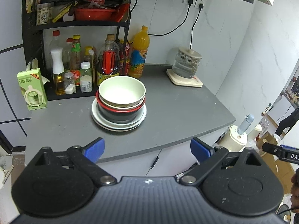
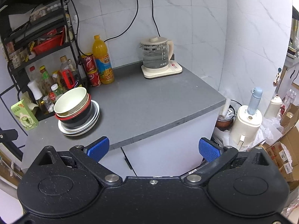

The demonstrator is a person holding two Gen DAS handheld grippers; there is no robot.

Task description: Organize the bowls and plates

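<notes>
Stack of cream, red-rimmed and black bowls on white plates point(image 1: 119, 104) rests on grey tabletop point(image 1: 177, 112), well ahead of left gripper point(image 1: 147, 149) and right gripper point(image 2: 154, 148), both fingers spread apart, empty.

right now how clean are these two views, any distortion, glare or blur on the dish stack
Left wrist: strong fisheye bending at the edges, stack of bowls and plates sharp, soft sheen inside the cream bowl. Right wrist: same bowing, stack sharp, pale haze near the white appliance.
</notes>
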